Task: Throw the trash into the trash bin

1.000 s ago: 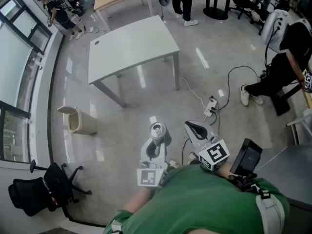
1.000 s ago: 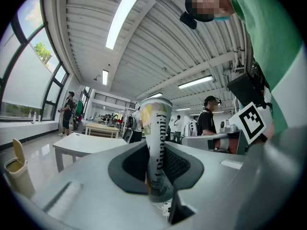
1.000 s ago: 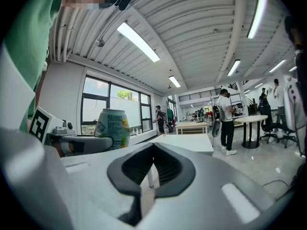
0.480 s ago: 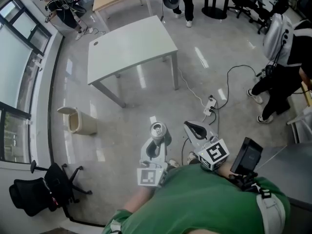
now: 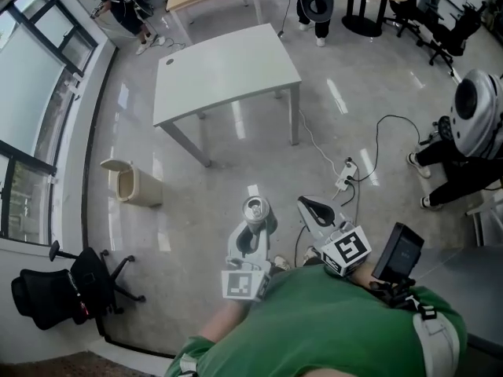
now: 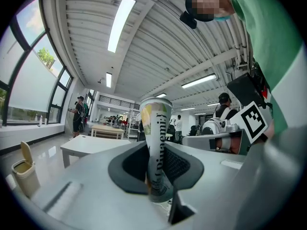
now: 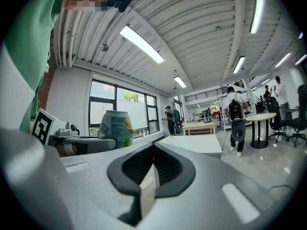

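A tall drink can [image 5: 254,208] stands upright between the jaws of my left gripper [image 5: 253,225], which is shut on it. In the left gripper view the can [image 6: 158,147] fills the middle between the black pads [image 6: 129,164]. My right gripper [image 5: 314,209] is held level beside it, a little to the right. Its jaws are shut, and in the right gripper view a thin pale scrap [image 7: 147,188] shows nipped between them. The same can [image 7: 115,128] appears there at the left. The beige trash bin [image 5: 134,185], lid flipped up, stands on the floor far to the left by the window wall.
A white table [image 5: 228,69] stands ahead on the grey floor. A power strip [image 5: 346,181] and its cables lie to the right. A black office chair [image 5: 63,289] sits at the lower left. People stand around the room's edges.
Both grippers keep their places and grips. The head view has shifted, so table and bin sit slightly further right and lower. The people at the right have moved.
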Demonstrator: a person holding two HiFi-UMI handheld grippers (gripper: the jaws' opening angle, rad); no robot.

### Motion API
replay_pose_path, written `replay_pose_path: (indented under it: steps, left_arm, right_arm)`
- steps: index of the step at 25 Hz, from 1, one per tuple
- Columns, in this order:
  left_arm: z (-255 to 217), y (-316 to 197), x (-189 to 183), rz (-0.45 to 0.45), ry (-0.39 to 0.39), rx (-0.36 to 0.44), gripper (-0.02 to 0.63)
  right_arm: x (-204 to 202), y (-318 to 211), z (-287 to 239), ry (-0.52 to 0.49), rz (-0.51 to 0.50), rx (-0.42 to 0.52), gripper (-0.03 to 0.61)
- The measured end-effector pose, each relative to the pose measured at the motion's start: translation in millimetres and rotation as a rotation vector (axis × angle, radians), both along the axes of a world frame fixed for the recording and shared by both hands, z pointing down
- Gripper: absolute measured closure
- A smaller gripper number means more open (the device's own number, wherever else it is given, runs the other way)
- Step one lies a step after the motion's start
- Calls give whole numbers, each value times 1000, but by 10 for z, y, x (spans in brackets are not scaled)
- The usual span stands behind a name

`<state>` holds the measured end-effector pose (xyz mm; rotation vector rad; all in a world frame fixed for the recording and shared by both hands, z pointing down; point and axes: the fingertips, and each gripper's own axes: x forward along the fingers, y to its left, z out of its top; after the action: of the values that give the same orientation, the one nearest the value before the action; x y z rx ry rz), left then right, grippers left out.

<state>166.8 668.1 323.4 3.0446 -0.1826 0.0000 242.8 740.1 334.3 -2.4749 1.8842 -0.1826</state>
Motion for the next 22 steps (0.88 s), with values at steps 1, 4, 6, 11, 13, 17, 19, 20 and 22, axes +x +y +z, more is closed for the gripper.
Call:
replay_pose_path:
  steps: [1,4,6,11,13,17,19,20,22]
  left_arm:
    - [-21,-26,-44,-17,0,0,552]
    - [-37,-135,-258,-109,-8,3,554]
    - [-23,-212,-405,-173,-16,0,552]
    - [58,-452,-850,-325,-27,-10,554]
    - [73,-569,-1039,-377,-21,-6,552]
    - [99,-780,-1416,-476,-29,-15,554]
    - [77,-887,-1578,-520,-21,-14,552]
    - [61,-941,-1654,-540,-14,-11,552]
    - [45,-1047,-1817,-580,-9,-10,554]
  right_arm:
    - [-36,-31,-22,4,-15,1,575]
    - [-200,-193,-38,9,-106,-6,575]
    - [-309,-316,-30,7,-168,-5,575]
    - [-683,-667,43,10,-314,-11,575]
    - [-858,-829,44,20,-368,-8,575]
    - [-1169,-1136,6,21,-448,-21,575]
    - [-1305,-1278,-46,22,-480,-23,575]
    - [-1374,-1346,-62,25,-498,-23,575]
    - [-1517,-1476,-56,30,-532,-28,575]
